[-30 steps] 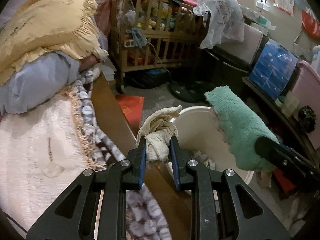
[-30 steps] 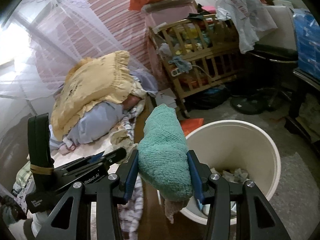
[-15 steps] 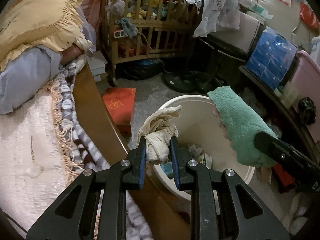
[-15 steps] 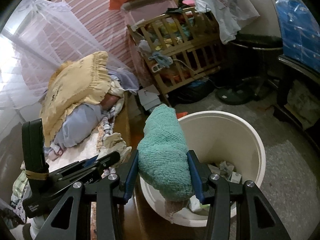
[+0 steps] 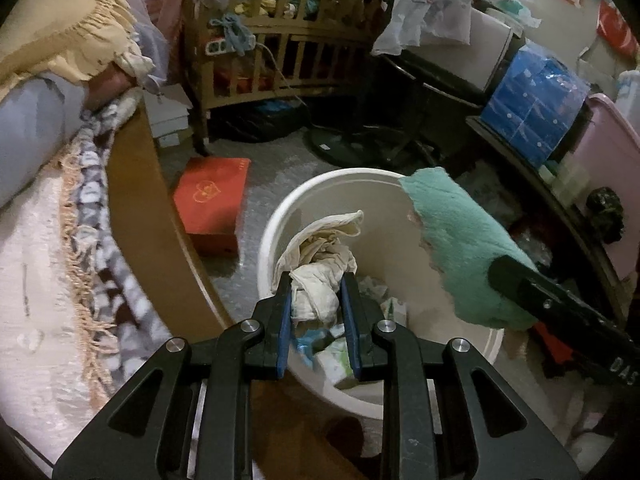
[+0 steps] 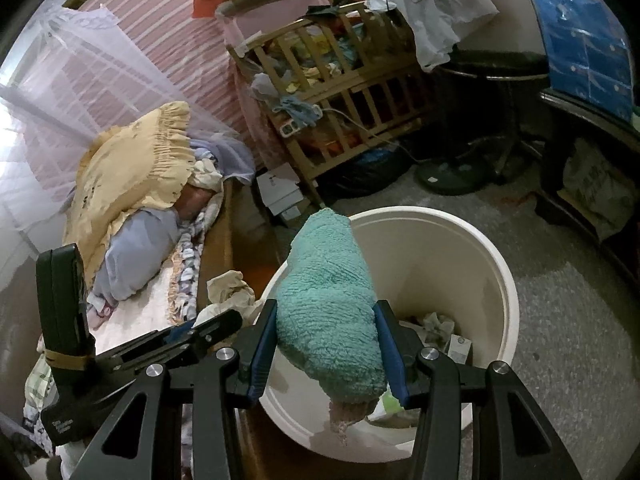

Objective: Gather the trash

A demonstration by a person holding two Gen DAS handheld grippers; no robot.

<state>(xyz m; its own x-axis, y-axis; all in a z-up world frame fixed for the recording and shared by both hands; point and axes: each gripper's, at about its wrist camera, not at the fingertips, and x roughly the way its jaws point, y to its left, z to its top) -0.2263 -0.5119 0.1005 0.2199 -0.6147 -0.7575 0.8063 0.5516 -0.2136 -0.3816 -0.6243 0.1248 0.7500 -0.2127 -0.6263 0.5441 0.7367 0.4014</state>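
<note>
L gripper (image 5: 316,292): jaws narrow, pads on a crumpled cream rag (image 5: 320,264); jaws have just been opening a touch, rag still betw. them and not yet dropped. Rag bunches up and fwd past the tips, its long axis roughly along the fingers. Straight below and just ahead of the tips: the bin (image 5: 280,216), mouth open, w/ paper scraps and cartons at the bottom. So the drop line looks good, rag is over the near-left part of the opening, inside the rim.

R gripper (image 6: 326,340): jaws partway apart, clamped on a thick teal towel (image 6: 328,292), pads pressed into its sides. Towel stands up fwd of the tips, long axis along the fingers, w/ a pinkish frayed end hanging below the jaws. Bin (image 6: 508,280) lies ahead and to the right of these fingers; towel sits over the near-left rim, lower end already inside the wall.

Key relation, as I judge it: both loads are above the bin mouth, L rag more central than the towel, which straddles the rim. L hand seems nearer to a clean release; R prob. needs a nudge fwd/right so the bulky towel clears the rim and doesn't hang on it.

Left of both grippers: bed edge w/ blankets (image 5: 88,240). Further out on the floor: red box (image 5: 212,204), then the cot (image 6: 340,92) at the back.
</note>
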